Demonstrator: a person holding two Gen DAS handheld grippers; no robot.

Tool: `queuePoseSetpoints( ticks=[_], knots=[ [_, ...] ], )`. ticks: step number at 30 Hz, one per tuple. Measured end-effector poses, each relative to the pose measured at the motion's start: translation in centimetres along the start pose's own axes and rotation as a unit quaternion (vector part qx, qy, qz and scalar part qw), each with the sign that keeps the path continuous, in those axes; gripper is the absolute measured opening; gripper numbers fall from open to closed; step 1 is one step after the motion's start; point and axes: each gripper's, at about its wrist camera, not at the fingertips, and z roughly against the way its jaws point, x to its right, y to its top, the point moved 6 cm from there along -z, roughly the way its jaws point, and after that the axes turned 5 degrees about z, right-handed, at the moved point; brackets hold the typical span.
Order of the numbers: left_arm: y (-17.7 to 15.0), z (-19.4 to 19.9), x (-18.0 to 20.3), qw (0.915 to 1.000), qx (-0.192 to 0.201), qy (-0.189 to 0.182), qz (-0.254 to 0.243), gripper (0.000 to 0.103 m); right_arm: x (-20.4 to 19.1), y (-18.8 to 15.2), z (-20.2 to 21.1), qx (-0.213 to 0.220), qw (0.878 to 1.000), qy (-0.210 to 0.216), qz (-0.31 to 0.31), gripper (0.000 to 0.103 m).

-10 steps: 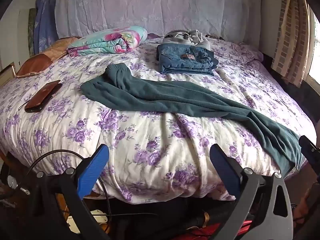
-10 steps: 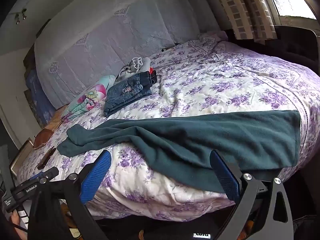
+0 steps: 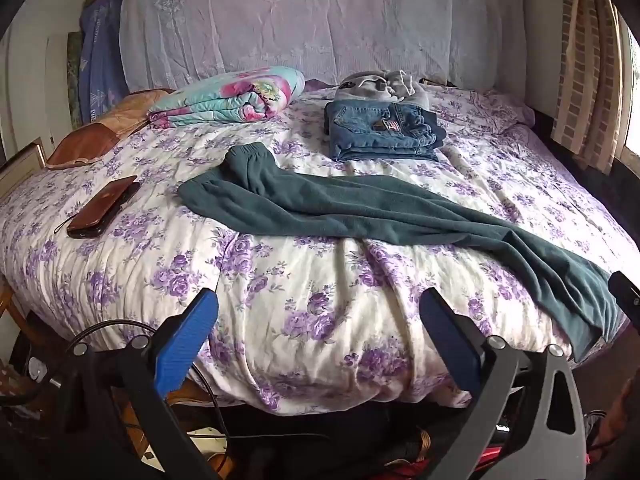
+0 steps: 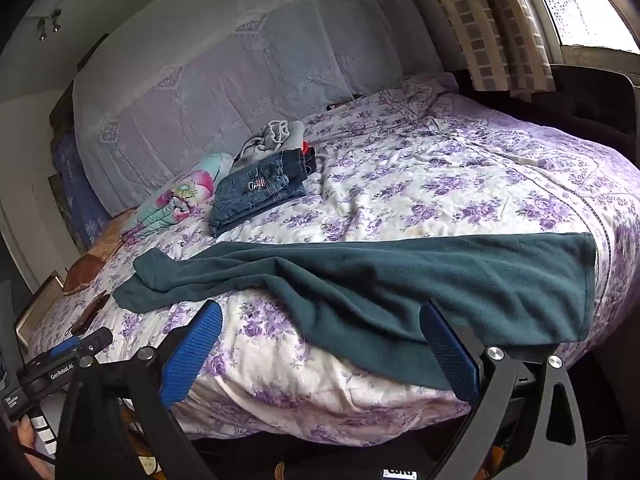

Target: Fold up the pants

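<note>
Dark green fleece pants (image 3: 360,212) lie stretched across the flowered bed, cuffs at the left, waist draped over the front right edge. In the right wrist view the pants (image 4: 400,280) fill the near bed edge. My left gripper (image 3: 320,340) is open and empty, in front of the bed's near edge, short of the pants. My right gripper (image 4: 320,344) is open and empty, its right finger just below the waist end's hanging edge. The left gripper also shows in the right wrist view (image 4: 68,364) at the lower left.
Folded jeans (image 3: 384,132) with grey clothes (image 3: 380,84) behind them lie near the headboard. A folded floral blanket (image 3: 228,96) and a phone (image 3: 104,206) lie on the left. A curtain (image 3: 588,64) hangs at the right. Cables (image 3: 192,436) lie below the bed.
</note>
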Motion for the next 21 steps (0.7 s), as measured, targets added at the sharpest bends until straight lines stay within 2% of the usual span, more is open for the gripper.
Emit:
queuePoseSetpoints(
  ticks=[7,21],
  knots=[
    [0.1,0.1,0.0,1.0,0.0,0.0,-0.005,0.098,0.6,-0.6,3.3,0.004,1.0,0.003,0.001,0.099],
    [-0.3,0.1,0.1,1.0,0.0,0.001,-0.002,0.098,0.8,-0.7,3.4,0.003,1.0,0.005,0.001,0.099]
  ],
)
